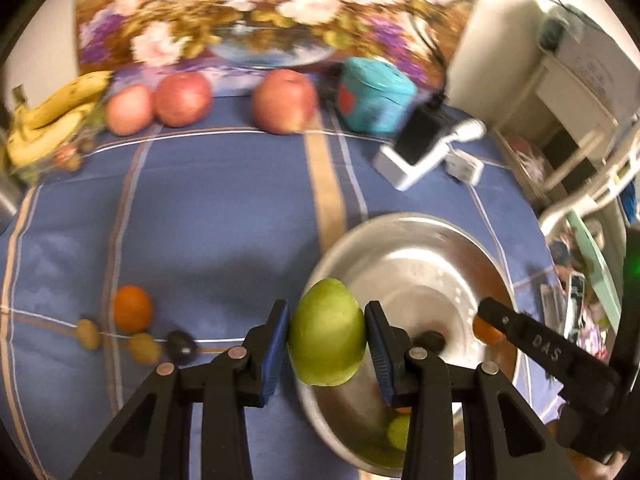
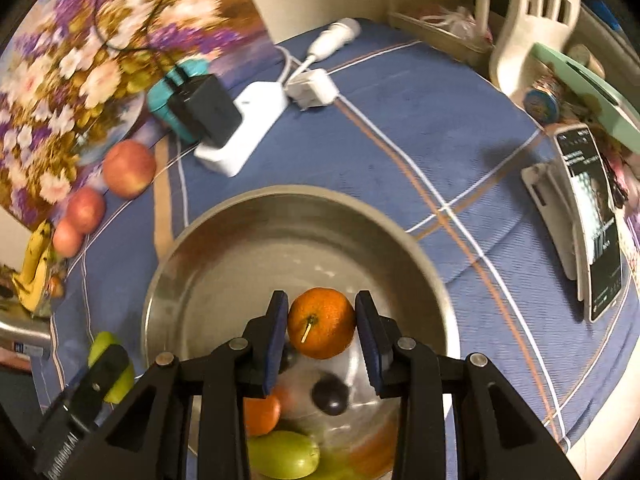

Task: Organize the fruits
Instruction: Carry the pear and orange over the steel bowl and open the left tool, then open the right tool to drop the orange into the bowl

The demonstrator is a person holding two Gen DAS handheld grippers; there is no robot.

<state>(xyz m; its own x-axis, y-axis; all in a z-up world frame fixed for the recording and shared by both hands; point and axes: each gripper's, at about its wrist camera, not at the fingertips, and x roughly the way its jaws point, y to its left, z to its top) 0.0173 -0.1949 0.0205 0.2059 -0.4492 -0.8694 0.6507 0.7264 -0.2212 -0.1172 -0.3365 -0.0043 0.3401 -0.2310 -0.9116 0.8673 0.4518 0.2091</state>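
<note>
Steel bowl (image 2: 420, 248), part-filled. My left gripper (image 1: 327, 340) clamps a green fruit (image 1: 327, 338) at the rim; my right gripper (image 2: 321, 326) clamps an orange (image 2: 321, 322) over the basin. Step: delivery. Next, I judge: lower, then release both inside.

A green fruit (image 1: 327, 332) and an orange (image 2: 321, 323) are showing against blue pads (image 1: 276, 350); a blue cloth (image 1: 224, 208) is showing tan and white stripes under a silver bowl (image 2: 248, 216).
</note>
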